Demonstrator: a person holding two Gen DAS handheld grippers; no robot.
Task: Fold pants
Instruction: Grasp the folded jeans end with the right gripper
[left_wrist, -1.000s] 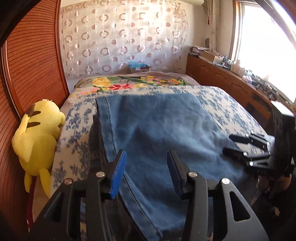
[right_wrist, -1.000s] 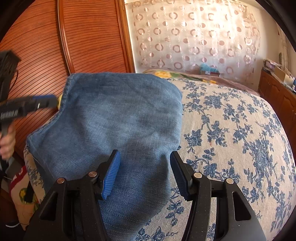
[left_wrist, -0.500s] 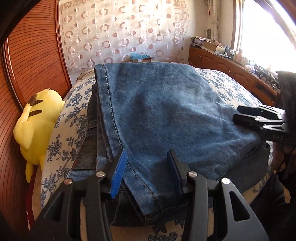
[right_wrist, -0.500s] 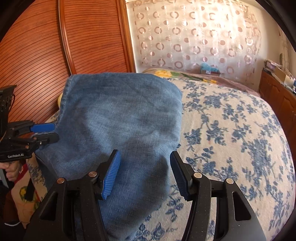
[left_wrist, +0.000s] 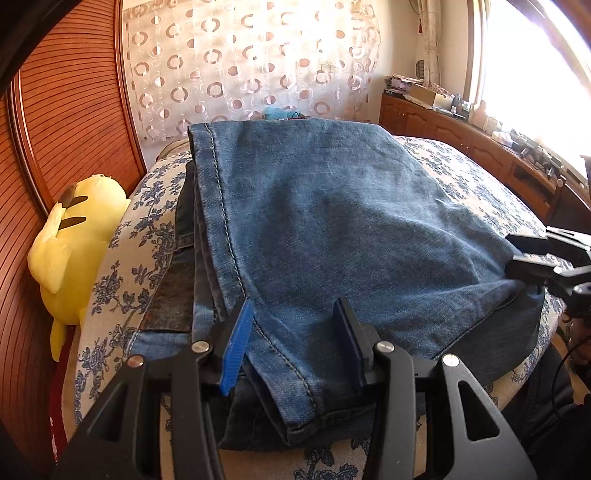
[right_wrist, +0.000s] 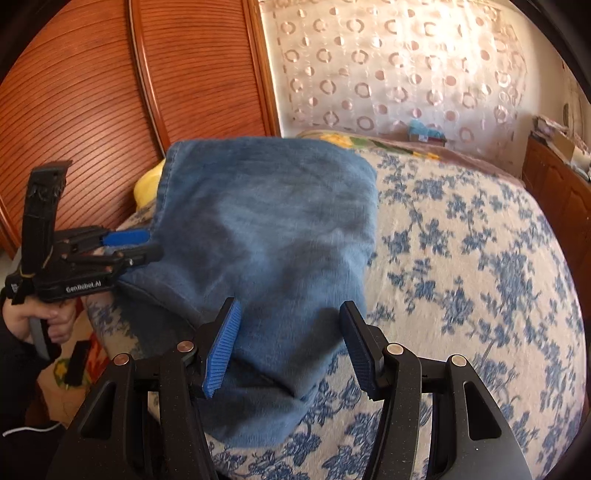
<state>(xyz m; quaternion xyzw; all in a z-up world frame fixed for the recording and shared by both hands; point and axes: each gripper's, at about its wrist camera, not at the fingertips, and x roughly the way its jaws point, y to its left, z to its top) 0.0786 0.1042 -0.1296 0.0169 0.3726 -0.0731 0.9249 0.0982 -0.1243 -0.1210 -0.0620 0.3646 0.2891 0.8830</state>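
Blue denim pants (left_wrist: 332, 229) lie folded in a stack on the floral bedspread (left_wrist: 122, 258); they also show in the right wrist view (right_wrist: 266, 240). My left gripper (left_wrist: 291, 343) is open, its jaws hovering over the near hem corner of the stack, holding nothing. My right gripper (right_wrist: 288, 347) is open and empty over the near right part of the fold. The right gripper shows in the left wrist view (left_wrist: 535, 254) at the pants' right edge. The left gripper shows in the right wrist view (right_wrist: 133, 245) at the pants' left edge.
A yellow plush toy (left_wrist: 77, 236) lies at the bed's left edge against the wooden slatted wall (left_wrist: 66, 110). A wooden cabinet (left_wrist: 480, 147) with clutter runs along the window at right. The bedspread (right_wrist: 480, 277) stretches right of the pants.
The pants stack looms larger as my left gripper has come lower and closer to its near corner. The right gripper has drawn slightly nearer to the pants' right edge. Both stayed open.
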